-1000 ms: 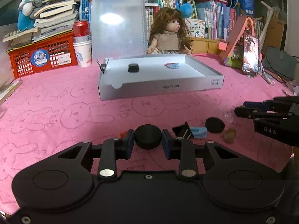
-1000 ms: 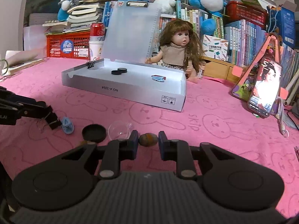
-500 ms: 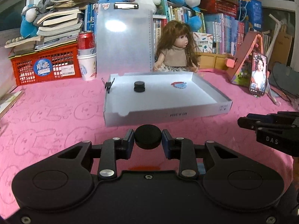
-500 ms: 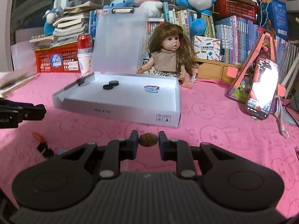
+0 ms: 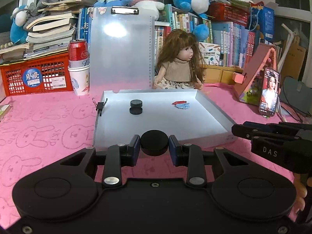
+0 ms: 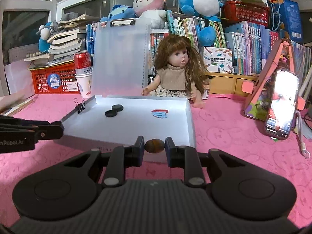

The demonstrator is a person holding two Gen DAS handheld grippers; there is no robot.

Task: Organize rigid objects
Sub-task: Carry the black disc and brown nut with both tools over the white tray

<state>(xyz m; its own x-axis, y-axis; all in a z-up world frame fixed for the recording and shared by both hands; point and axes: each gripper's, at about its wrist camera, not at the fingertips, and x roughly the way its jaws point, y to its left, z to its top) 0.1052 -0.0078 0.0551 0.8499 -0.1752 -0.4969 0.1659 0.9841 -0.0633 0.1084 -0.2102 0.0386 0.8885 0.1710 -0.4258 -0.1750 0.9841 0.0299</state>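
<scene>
Black disc (image 5: 154, 142), round and flat: clamped edge-on between the blue pads of the left gripper (image 5: 154, 146), carried level just short of the near wall of the white tray (image 5: 220, 120). Held by the rim, most likely so it can be set down flat beside its fellows.

Brown oval stone or nut (image 6: 154, 145), small and glossy: pinched at its two ends in the narrow jaws of the right gripper (image 6: 154, 146), likewise poised at the tray's near wall (image 6: 192, 124). Exact kind too small to tell.

Pink bunny-print cloth (image 5: 39, 132): covers the table under everything.

Tray contents, mid-distance: two more black discs (image 5: 136, 107), touching, one behind the other, left of centre; a red and blue flat piece (image 5: 181, 105) to the right, well apart from them. Like appears grouped with like, so the carried disc would belong by the pair and the stone in an open spot.

Black binder clip (image 5: 100, 106): clipped on the tray's left wall, perhaps to hold the folded corner.

Translucent clipboard (image 5: 120, 48): upright behind the tray.

Far row: long-haired doll (image 5: 180, 62) seated behind the tray; red can (image 5: 78, 52) standing in a paper cup; red crate (image 5: 35, 76) under stacked books; phone (image 5: 269, 91) leaning on a pink stand; shelf of books and plush toys at the back.
</scene>
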